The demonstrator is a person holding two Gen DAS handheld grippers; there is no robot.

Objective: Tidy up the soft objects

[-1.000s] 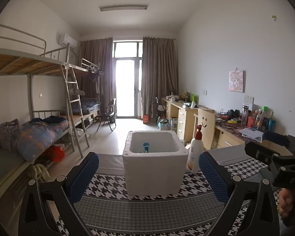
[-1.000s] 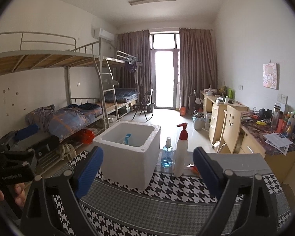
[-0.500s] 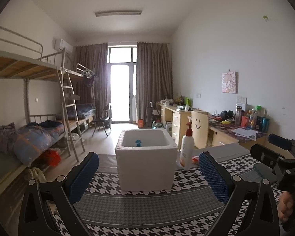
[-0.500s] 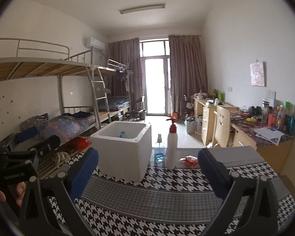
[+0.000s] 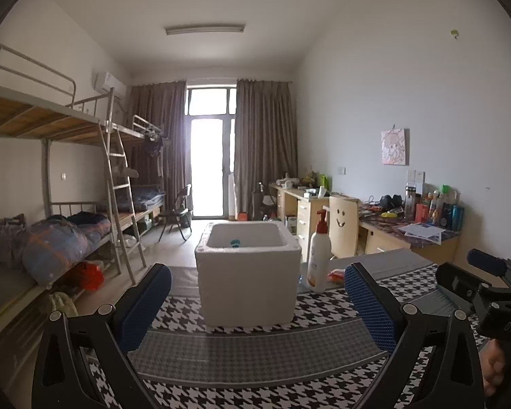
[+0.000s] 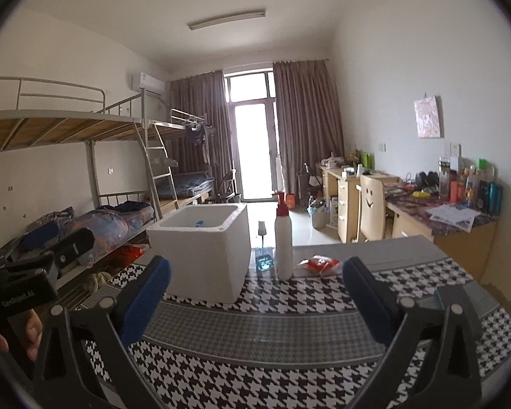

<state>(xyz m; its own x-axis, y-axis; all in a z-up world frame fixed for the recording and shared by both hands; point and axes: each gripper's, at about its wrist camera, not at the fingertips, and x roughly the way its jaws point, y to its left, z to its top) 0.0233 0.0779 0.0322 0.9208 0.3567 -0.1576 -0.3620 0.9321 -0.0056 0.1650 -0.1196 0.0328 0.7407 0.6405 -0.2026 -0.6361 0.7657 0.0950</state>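
A white foam box [image 5: 248,272] stands on the houndstooth table cloth [image 5: 255,388], with a small blue thing [image 5: 235,242] inside it. Right of the box are a white pump bottle with a red top [image 5: 318,259] and a red packet [image 5: 337,274]. My left gripper [image 5: 255,303] is open and holds nothing, its blue pads [image 5: 143,306] short of the box. My right gripper [image 6: 255,301] is also wide open and holds nothing, facing the box [image 6: 204,255], the bottle [image 6: 283,242] and the packet [image 6: 320,262].
A small clear bottle of blue liquid [image 6: 264,252] stands behind the pump bottle. A grey block [image 6: 456,306] lies on the cloth at the right. Bunk beds [image 5: 51,238] line the left wall. Desks [image 5: 408,231] with clutter line the right wall.
Both grippers have sunk toward the table, so less of the box's inside shows. The right view has slid left and rolled a little. The right jaws stand slightly wider.
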